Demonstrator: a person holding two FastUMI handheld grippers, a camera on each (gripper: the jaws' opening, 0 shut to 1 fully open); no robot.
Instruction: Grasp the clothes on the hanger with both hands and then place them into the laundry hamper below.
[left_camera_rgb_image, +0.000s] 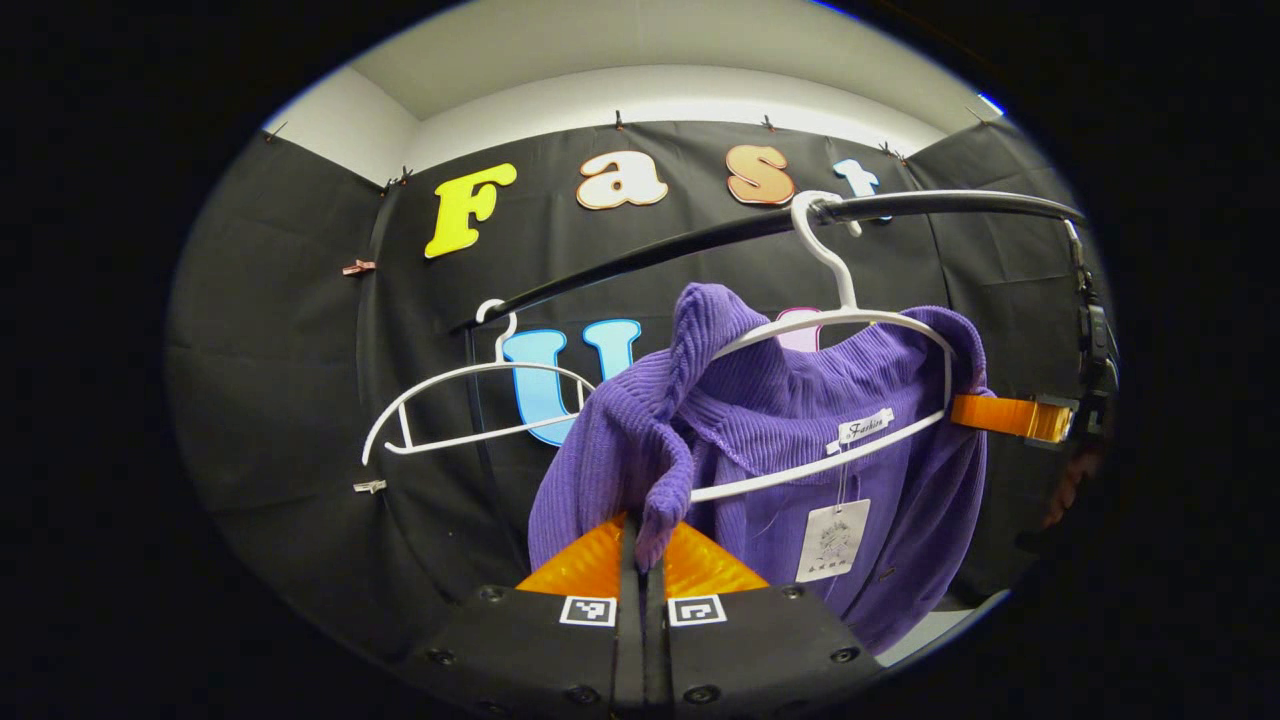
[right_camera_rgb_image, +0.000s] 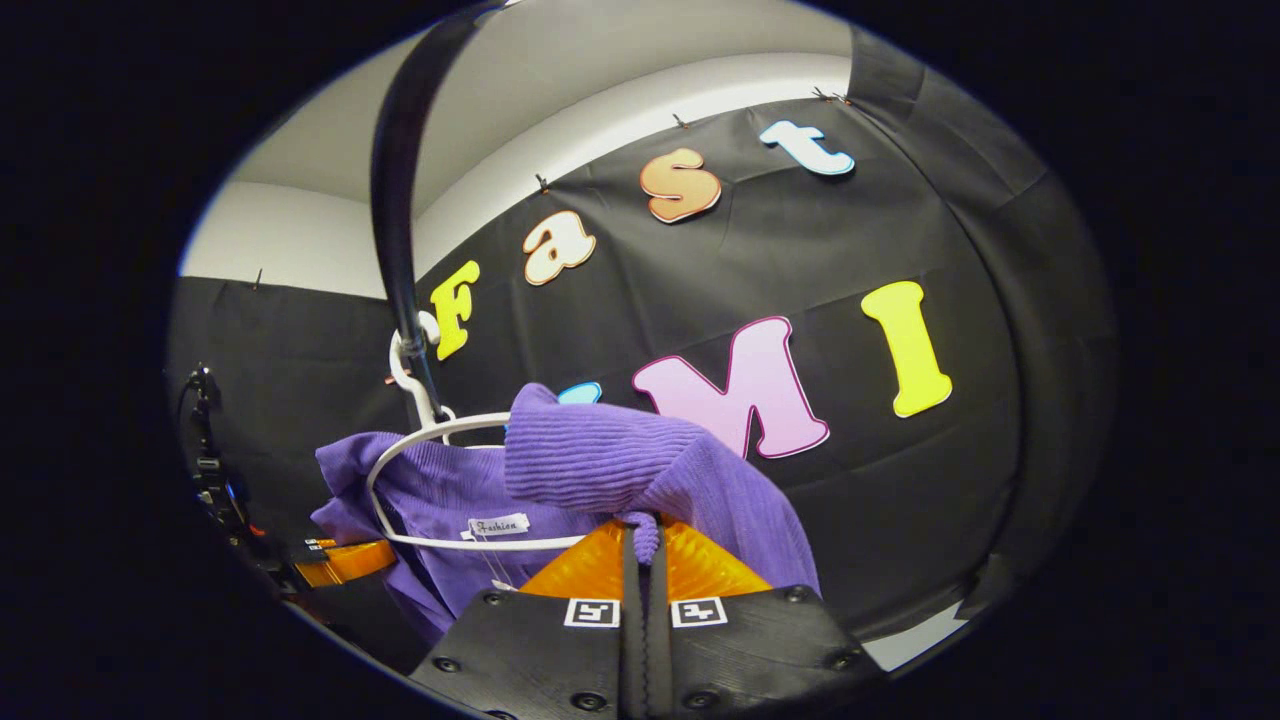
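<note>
Purple ribbed knit, the sweater (left_camera_rgb_image: 770, 440) hangs on a white hanger (left_camera_rgb_image: 850, 330) hooked over a black rail (left_camera_rgb_image: 700, 245). The left gripper (left_camera_rgb_image: 643, 560) has its jaws closed on a fold of one shoulder, lifted clear of the hanger arm; the right gripper (right_camera_rgb_image: 645, 560) likewise clamps a bunched fold of the other shoulder. Holding both shoulders at once should let the garment slide off evenly. The sweater's collar and tags (left_camera_rgb_image: 835, 535) remain draped on the hanger. A second, bare hanger (left_camera_rgb_image: 470, 410) hangs beside it. The hamper lies out of frame.
</note>
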